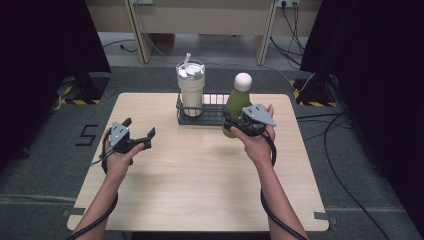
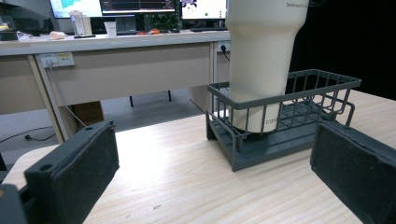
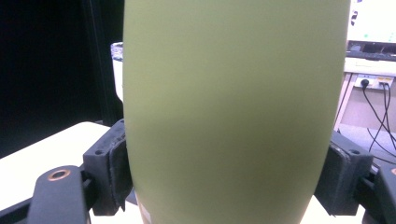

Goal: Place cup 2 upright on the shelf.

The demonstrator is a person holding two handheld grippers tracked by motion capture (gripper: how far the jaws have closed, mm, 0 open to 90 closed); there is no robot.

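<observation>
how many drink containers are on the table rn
2: a cream tumbler with a straw standing in the wire basket, and a green bottle clamped in the right gripper beside it.

Left hand-held gripper (image 1: 139,129) gapes wide; right hand-held gripper (image 1: 235,125) is clamped tight.

Even, diffuse overhead lighting; soft, faint shadows on the table (image 1: 200,170). Dark curtains at both sides, nearly black. High view slightly soft, low resolution. Left gripper view sharp, bright sheen on tabletop. Right gripper view: green bottle (image 3: 233,107) close, blurred; background monitor overexposed.
</observation>
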